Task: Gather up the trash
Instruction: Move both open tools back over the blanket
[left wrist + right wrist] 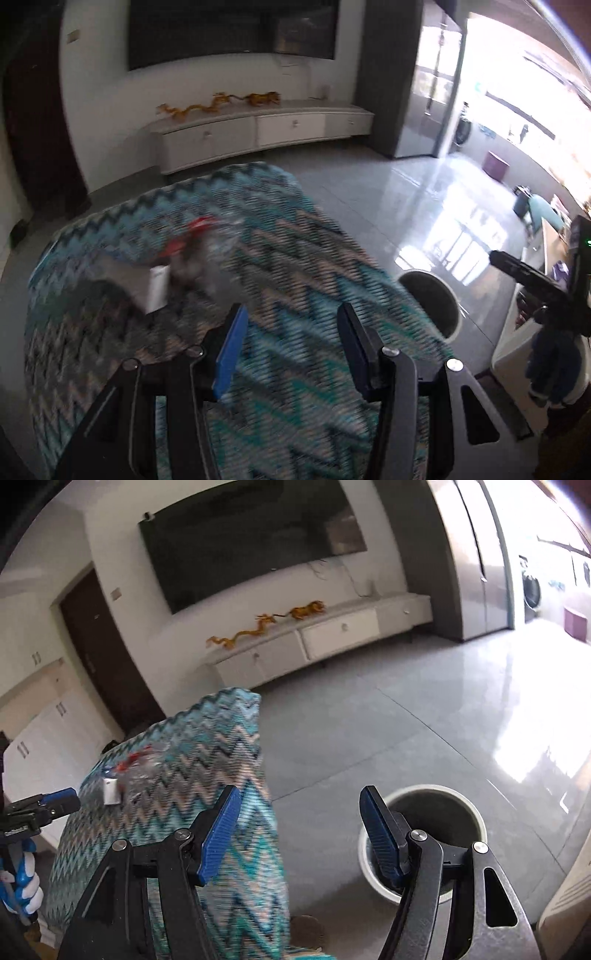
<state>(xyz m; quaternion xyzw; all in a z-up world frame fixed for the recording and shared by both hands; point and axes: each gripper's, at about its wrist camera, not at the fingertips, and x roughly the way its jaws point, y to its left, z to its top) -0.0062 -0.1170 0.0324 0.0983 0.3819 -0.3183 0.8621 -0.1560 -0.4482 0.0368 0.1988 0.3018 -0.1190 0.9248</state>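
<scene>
The left gripper (291, 347) stands with its jaws apart and nothing between them, above a zigzag-patterned table cover (295, 258); ahead and to its left lies the trash (192, 254), a blurred heap of red and clear wrappers with a small white box (158, 286); the right gripper (299, 830) likewise gapes empty; just past its right finger stands a round white bin (424, 838) on the glossy floor (406, 731).

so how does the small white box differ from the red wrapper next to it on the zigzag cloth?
The white box is a rigid, blocky, plain white shape; the red wrapper looks thin, crumpled and bright red. The box lies nearer the cameras, the wrapper beyond it. Both rest on the zigzag cloth, blurred, neither gripped.
</scene>
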